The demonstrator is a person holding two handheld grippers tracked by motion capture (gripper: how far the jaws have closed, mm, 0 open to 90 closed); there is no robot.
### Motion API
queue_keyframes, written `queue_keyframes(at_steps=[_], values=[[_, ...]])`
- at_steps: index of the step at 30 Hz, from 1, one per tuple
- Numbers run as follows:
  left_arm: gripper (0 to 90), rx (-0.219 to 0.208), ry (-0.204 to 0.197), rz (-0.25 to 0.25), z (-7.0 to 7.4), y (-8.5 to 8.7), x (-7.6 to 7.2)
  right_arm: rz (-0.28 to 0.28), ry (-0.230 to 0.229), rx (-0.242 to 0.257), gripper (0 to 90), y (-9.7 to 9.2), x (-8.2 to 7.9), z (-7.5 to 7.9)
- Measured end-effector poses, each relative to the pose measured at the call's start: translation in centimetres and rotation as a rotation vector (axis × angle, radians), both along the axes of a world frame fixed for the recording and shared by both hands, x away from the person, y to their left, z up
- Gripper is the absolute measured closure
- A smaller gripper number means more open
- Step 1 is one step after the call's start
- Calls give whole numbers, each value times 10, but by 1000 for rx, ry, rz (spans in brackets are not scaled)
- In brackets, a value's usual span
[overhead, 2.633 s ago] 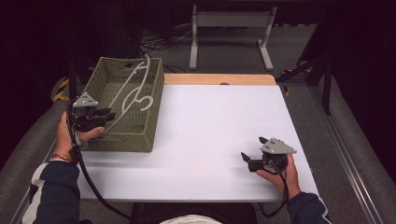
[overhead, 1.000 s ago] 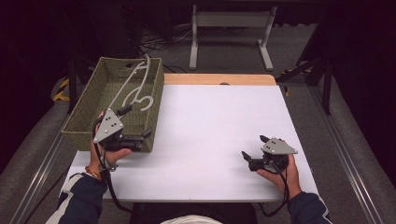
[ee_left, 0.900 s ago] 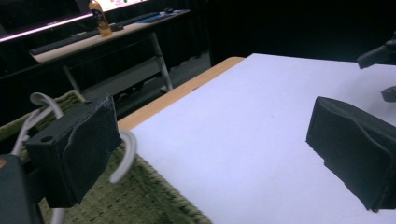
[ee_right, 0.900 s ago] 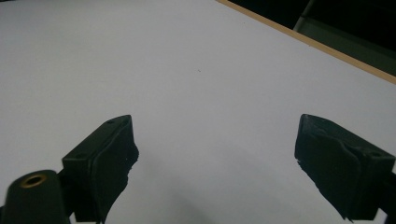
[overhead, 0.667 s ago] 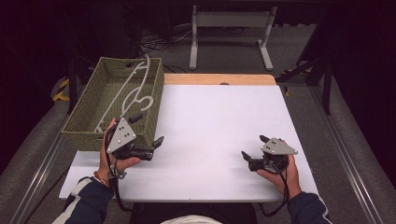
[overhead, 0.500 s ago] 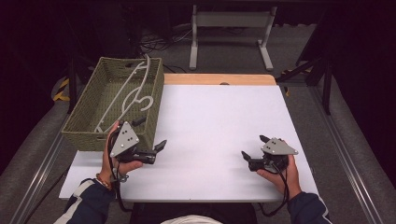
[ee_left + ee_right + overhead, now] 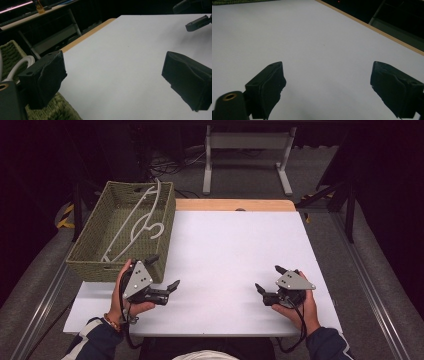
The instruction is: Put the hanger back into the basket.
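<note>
A woven olive basket (image 7: 90, 234) stands on the left of the white table (image 7: 230, 250), with white clothes hangers (image 7: 136, 222) lying in it. My left gripper (image 7: 161, 271) is open and holds nothing, just off the basket's near right corner, its jaws pointing right. In the left gripper view the jaws (image 7: 115, 77) stand wide over bare table, with the basket's wall (image 7: 56, 111) and a hanger's curve (image 7: 21, 63) at the left. My right gripper (image 7: 270, 278) is open and holds nothing at the near right, pointing left. Its jaws (image 7: 332, 87) are spread above the white surface.
A wooden strip (image 7: 235, 205) runs along the table's far edge. A metal stand (image 7: 247, 150) and cables sit on the dark floor beyond. The right gripper's jaw tip (image 7: 197, 23) shows far off in the left gripper view.
My left gripper has come from the basket's near left rim, rightward and toward me, to the table by the basket's right corner. The right gripper has stayed put.
</note>
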State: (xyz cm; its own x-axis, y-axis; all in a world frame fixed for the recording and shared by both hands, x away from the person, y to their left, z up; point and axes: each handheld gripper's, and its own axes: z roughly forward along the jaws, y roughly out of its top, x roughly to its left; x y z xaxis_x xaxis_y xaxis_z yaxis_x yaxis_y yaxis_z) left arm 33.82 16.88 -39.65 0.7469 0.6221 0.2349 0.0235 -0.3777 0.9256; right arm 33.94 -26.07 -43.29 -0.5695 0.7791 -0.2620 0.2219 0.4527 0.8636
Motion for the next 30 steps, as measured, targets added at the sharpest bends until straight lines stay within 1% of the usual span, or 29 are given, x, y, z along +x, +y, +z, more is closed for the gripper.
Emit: queue_keyframes(at_steps=[1,2,4,10,12,13,16,18,19,20,21,24,26,28,30], values=[[52,8,0,12,-2,2,-1,6,-2,5,122,2,-1,-1],[54,-3,9,15,-4,2,-2,10,-6,-1,121,4,-2,-1],[53,5,17,17,-7,6,-4,15,-13,-5,114,6,-3,-1],[42,18,48,56,-20,21,-9,28,-36,-15,88,11,-6,-1],[38,8,68,77,-26,28,-10,29,-42,-16,83,12,-7,-1],[38,13,78,81,-29,31,-11,32,-46,-11,81,13,-7,-1],[28,22,85,97,-35,38,-12,34,-59,-19,74,14,-9,-2],[28,34,94,120,-39,41,-11,33,-68,-20,74,14,-9,-2],[28,24,107,123,-41,42,-11,34,-66,-16,74,13,-10,-2],[28,24,107,123,-41,42,-11,34,-66,-16,74,13,-10,-2],[28,31,101,136,-44,45,-10,31,-73,-6,75,12,-10,-1],[27,37,103,141,-46,46,-11,35,-78,2,76,12,-11,0],[27,36,94,145,-45,46,-11,34,-78,5,76,11,-12,0],[27,10,96,138,-43,45,-11,37,-83,6,78,10,-13,0],[27,2,92,131,-43,45,-10,33,-85,-2,78,9,-13,1]])
